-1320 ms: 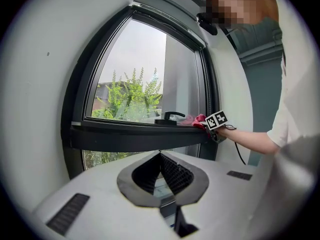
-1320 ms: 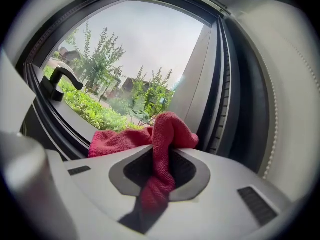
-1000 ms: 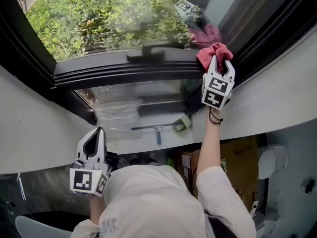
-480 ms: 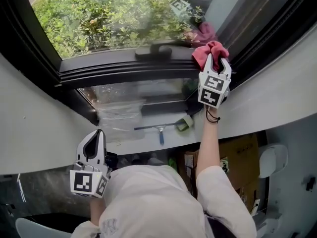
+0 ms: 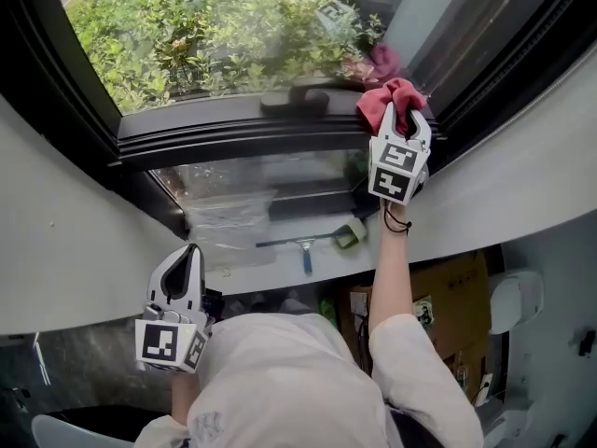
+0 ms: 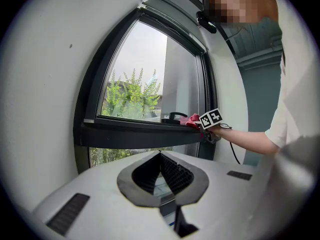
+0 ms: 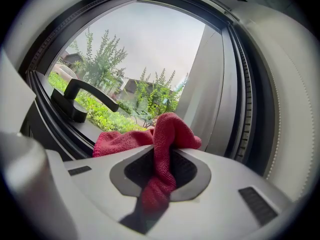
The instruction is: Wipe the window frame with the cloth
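Note:
A red cloth (image 5: 390, 101) lies bunched on the dark window frame (image 5: 233, 136), near its right corner. My right gripper (image 5: 403, 119) is shut on the cloth and presses it against the frame's ledge, just right of the black window handle (image 5: 297, 99). In the right gripper view, the cloth (image 7: 167, 134) runs down between the jaws of the right gripper (image 7: 161, 151), and the handle (image 7: 82, 98) sits to the left. My left gripper (image 5: 183, 267) hangs low at the left, shut and holding nothing. The left gripper (image 6: 161, 158) faces the frame (image 6: 135, 132) and the distant cloth (image 6: 191, 120).
Below the frame, a squeegee (image 5: 302, 245), a tape roll (image 5: 347, 233) and clear plastic sheeting (image 5: 219, 215) lie on the lower sill. A cardboard box (image 5: 457, 297) stands at the lower right. White wall panels flank the window on both sides.
My right gripper has slid the cloth leftwards along the frame, closer to the handle. The left gripper has stayed where it was.

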`<state>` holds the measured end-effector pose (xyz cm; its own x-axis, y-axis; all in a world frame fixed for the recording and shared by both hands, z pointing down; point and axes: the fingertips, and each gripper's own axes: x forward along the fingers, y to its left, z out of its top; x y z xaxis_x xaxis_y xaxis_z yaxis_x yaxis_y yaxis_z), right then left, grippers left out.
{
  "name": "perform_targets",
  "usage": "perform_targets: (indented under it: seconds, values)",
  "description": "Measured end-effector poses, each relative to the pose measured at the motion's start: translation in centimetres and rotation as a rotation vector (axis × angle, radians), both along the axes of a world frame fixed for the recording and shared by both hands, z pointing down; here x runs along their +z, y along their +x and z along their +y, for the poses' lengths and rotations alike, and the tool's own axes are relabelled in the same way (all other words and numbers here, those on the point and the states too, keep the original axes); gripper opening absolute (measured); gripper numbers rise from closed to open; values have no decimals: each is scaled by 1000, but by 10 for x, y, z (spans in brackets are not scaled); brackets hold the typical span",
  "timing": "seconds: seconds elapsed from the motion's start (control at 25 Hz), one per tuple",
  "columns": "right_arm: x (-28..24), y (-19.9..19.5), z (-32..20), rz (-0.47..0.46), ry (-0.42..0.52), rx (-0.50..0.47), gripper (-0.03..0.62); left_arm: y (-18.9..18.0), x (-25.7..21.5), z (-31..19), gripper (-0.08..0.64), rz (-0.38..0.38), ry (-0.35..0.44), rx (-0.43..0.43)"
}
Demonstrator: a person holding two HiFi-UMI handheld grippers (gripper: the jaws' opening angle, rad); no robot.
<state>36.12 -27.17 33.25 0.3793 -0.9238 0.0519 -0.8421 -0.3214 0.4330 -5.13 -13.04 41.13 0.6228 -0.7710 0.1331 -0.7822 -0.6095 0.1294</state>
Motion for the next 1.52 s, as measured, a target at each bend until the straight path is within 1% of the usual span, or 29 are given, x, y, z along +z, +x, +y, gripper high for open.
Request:
perform_targets:
  seconds: [0.36,0.6,0.8,1.24,1.32,1.52]
  values:
    - [0,-19,-4,3,-2,-11,69,-9,1,-3,8,-1,5,2]
    - [1,-33,-7,-1,-24,-13,69,-14,1,-5,8,-7,9,7]
    - [1,-49,-11,4,-30,-32,69,-17,1,-7,8,0,15,13]
    - [1,-69,-15,-15,-32,-56,69,-27,0,-7,9,-2,24,17]
    - [1,-71,-15,-28,-31,-57,69,-28,0,-7,8,-1,23,17]
    - [2,-78,-16,-108,-13,-58,69,-30,2,-6,9,-3,18,14]
